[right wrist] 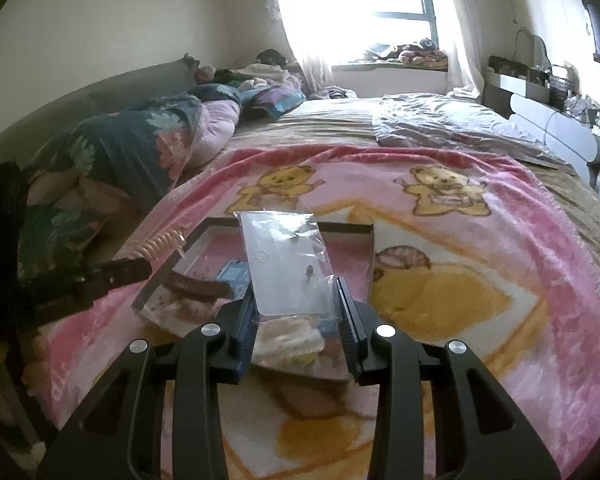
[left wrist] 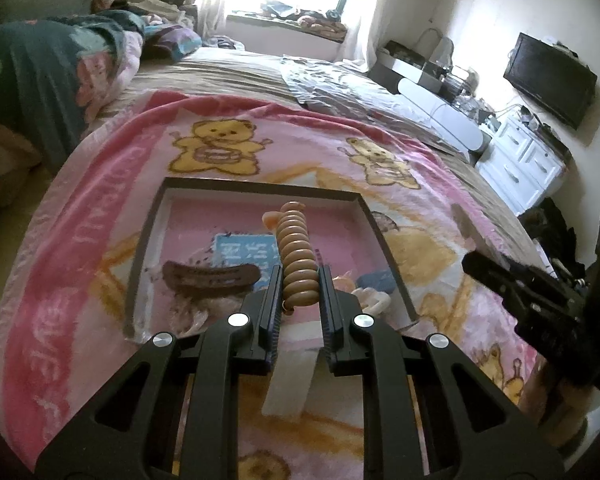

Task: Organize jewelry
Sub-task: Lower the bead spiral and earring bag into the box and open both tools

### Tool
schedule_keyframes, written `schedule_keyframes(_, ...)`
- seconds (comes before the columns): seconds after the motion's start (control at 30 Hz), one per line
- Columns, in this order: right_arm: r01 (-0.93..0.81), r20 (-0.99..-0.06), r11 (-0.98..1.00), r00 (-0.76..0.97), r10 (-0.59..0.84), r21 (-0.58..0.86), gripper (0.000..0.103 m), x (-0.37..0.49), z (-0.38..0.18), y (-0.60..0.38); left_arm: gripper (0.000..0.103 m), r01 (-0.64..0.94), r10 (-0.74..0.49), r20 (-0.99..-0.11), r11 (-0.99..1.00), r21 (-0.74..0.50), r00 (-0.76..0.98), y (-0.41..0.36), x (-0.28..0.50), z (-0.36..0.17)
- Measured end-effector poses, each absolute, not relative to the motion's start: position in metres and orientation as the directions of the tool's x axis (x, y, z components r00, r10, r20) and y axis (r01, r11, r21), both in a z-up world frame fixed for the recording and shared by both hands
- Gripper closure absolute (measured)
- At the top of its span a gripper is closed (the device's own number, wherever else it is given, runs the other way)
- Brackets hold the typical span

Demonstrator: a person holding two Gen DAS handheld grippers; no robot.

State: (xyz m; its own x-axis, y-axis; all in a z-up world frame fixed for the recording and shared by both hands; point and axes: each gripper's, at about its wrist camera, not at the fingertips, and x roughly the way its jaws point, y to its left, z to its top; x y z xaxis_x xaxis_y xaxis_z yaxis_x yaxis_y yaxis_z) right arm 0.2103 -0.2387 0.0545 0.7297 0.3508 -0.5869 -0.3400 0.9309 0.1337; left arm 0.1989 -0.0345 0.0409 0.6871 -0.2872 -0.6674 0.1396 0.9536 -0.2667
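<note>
Left wrist view: my left gripper (left wrist: 299, 280) is clenched on a tan spiral coil hair tie (left wrist: 296, 256), its long axis running straight out from the fingertips, away from me, hanging over the shallow dark-rimmed tray with pink lining (left wrist: 146, 236). Tray sits on the pink teddy-bear fleece blanket (left wrist: 100, 184), directly ahead and below. Inside it: a brown oblong hair clip (left wrist: 210, 276) to the left, a blue printed card (left wrist: 244, 254) behind the coil, pale bits on the right I can't identify. My right gripper (left wrist: 500, 276) shows at the right edge, partly cut off. Right wrist view: right gripper (right wrist: 296, 300) grips a clear plastic pouch with a white backing card (right wrist: 284, 264), small stud and ring shapes on it, hard to make out. Pouch stands up from the fingers, blocking most of the tray's middle. Both loads are already above the tray, left one nearer its left wall; drop looks like straight down.
</note>
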Motion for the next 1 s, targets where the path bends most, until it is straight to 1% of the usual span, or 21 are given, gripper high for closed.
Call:
schedule_keyframes(0.17, -0.341, -0.578, 0.933, 0.740, 0.343, 0.118, 0.068, 0.225, 0.063, -0.240, 0.093, 0.148, -0.289, -0.677, 0.954, -0.260, 0.677, -0.043, 0.210, 0.039)
schedule_keyframes(0.37, -0.356, -0.594, 0.930, 0.731, 0.336, 0.087, 0.068, 0.246, 0.061, -0.237, 0.093, 0.158, -0.290, -0.694, 0.956, -0.249, 0.659, -0.053, 0.225, 0.031)
schedule_keyframes(0.53, -0.359, -0.630, 0.928, 0.698, 0.341, 0.105, 0.068, 0.259, 0.044, -0.240, 0.093, 0.158, -0.289, -0.717, 0.956, -0.247, 0.634, -0.059, 0.239, 0.018)
schedule_keyframes(0.77, -0.351, -0.687, 0.934, 0.664, 0.295, 0.063, 0.068, 0.271, 0.014, -0.241, 0.093, 0.151, -0.289, -0.749, 0.957, -0.249, 0.597, -0.064, 0.252, -0.004)
schedule_keyframes(1.0, -0.339, -0.733, 0.939, 0.622, 0.274, 0.062, 0.068, 0.280, -0.012, -0.241, 0.093, 0.147, -0.282, -0.776, 0.959, -0.242, 0.564, -0.067, 0.262, -0.026)
